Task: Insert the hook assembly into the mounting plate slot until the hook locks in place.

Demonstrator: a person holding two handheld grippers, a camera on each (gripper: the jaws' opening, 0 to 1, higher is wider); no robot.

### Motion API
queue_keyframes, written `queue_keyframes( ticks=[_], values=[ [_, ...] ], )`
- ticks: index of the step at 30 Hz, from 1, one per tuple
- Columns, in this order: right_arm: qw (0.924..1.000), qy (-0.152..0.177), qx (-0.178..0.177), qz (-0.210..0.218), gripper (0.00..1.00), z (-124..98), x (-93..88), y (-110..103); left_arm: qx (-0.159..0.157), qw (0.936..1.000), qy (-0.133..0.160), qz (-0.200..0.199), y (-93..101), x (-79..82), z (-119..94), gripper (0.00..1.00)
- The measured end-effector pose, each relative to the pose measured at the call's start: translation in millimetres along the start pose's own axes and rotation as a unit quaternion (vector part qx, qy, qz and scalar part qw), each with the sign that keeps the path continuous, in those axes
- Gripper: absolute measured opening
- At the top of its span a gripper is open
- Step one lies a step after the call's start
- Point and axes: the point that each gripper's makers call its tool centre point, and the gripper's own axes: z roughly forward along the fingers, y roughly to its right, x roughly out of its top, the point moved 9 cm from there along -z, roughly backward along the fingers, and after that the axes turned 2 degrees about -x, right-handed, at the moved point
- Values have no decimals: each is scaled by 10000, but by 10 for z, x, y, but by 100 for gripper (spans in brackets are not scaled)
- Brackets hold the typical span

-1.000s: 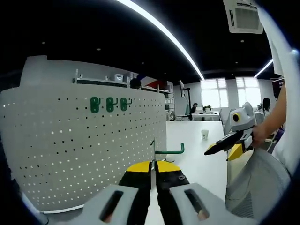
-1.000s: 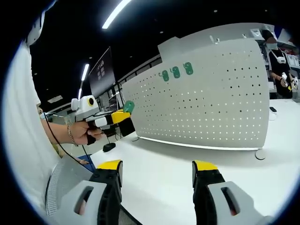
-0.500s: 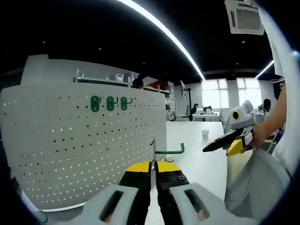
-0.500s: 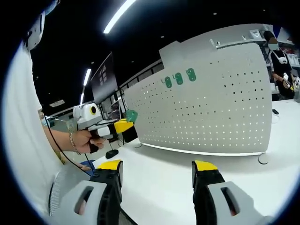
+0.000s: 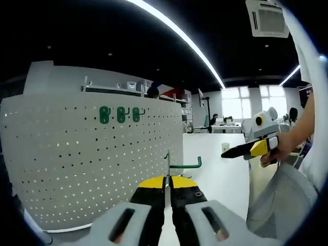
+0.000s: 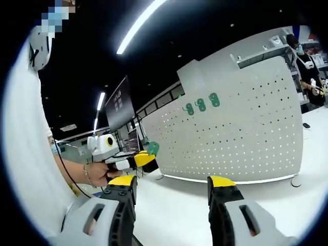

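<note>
Right gripper (image 5: 241, 150) is levelling out since earlier, jaws spread, idle | left gripper (image 5: 167, 184) is pinching the green wire hook (image 5: 182, 165) short of the white perforated pegboard (image 5: 92, 164) | advice: aligning prongs squarely with holes before pushing | right gripper view is revealing the board's foot (image 6: 294, 181).

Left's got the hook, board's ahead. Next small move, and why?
Probably ease the left hand-held gripper forward toward the pegboard. Its jaws are shut on the green hook, which hangs clear of the board, beside its right edge, not yet at any hole.
</note>
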Motion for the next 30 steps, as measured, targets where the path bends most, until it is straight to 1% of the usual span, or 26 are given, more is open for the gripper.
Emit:
queue_keyframes(
  ticks=[9, 11, 15, 19, 22, 23, 26, 30],
  values=[
    [9998, 65, 193, 52, 49, 202, 59, -59, -1, 10000, 25, 74, 58, 44, 35, 2],
    [9997, 109, 216, 76, 49, 252, 77, -78, 33, 10000, 51, 68, 67, 56, 35, 2],
    [9996, 88, 282, 45, 48, 338, 80, -98, 108, 9999, 77, 77, 61, 69, 29, 2],
    [9994, 96, 340, 39, 49, 431, 101, -120, 240, 9995, 108, 152, 49, 116, 14, 2],
    [9992, 127, 372, 59, 47, 495, 104, -123, 338, 9992, 159, 127, 30, 138, 14, 2],
    [9990, 166, 393, 122, 47, 522, 117, -139, 359, 9991, 166, 128, 29, 143, 16, 2],
    [9988, 200, 429, 94, 46, 579, 132, -158, 417, 9989, 153, 177, 35, 162, 21, 2],
    [9981, 340, 478, 166, 45, 661, 191, -176, 428, 9988, 186, 178, 53, 184, 34, 2]
  ],
)
